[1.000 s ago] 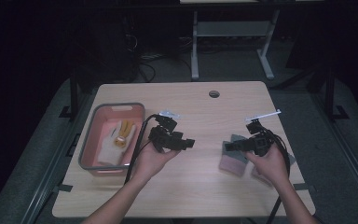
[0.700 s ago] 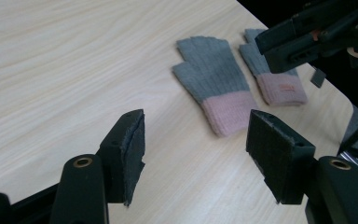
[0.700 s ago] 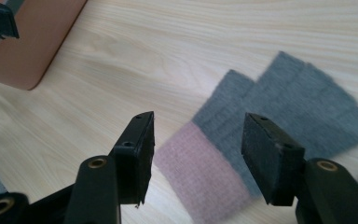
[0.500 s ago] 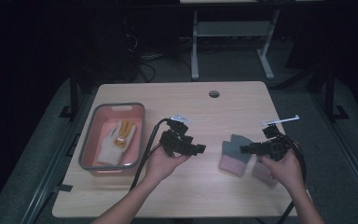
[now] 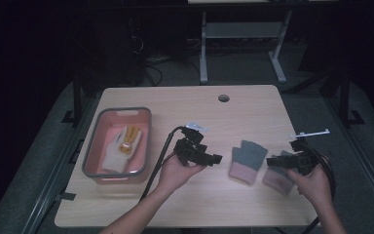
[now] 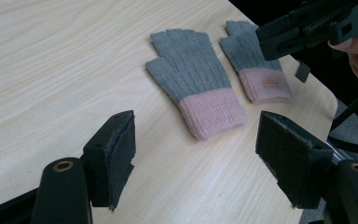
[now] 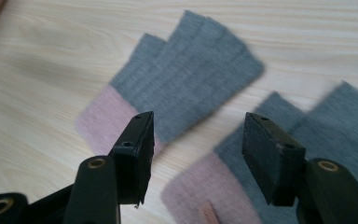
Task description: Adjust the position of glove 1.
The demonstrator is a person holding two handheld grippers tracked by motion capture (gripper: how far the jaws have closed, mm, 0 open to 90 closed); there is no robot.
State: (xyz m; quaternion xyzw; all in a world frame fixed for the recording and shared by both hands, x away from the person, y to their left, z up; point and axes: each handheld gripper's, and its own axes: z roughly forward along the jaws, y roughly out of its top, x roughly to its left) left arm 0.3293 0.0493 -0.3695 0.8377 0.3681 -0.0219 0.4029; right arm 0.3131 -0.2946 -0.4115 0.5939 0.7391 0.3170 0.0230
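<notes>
Hard to make out in the high view: right glove (image 5: 278, 177) partly covered by right gripper (image 5: 272, 161) and hand (image 5: 311, 183); bin (image 5: 93, 168) contents dim, perhaps a pale glove with a yellow-orange patch (image 5: 121, 146). Blurred in the right gripper view, so knit detail lost there; right glove cut off at the bottom edge.

Two fingerless knit gloves, grey over the fingers, pink at the cuffs, flat on the worktop (image 5: 185, 105), side by side and just apart. Ribbed knit plain in the left gripper view. Small tan label on the right glove's cuff (image 6: 270, 84). Left glove (image 5: 246, 161) fully in sight, cuff toward the person.

Left gripper (image 5: 215, 159) just beside the left glove, on its bin side, above the worktop; jaws apart, just been opening, nothing between them, left glove (image 6: 193, 79) ahead of the pads. Right gripper over the right glove's grey part, pointing toward the left glove; jaws apart, just been opening a little, gripping nothing, both gloves lying beyond the pads (image 7: 137, 154). Bin well apart, at the worktop's left.
</notes>
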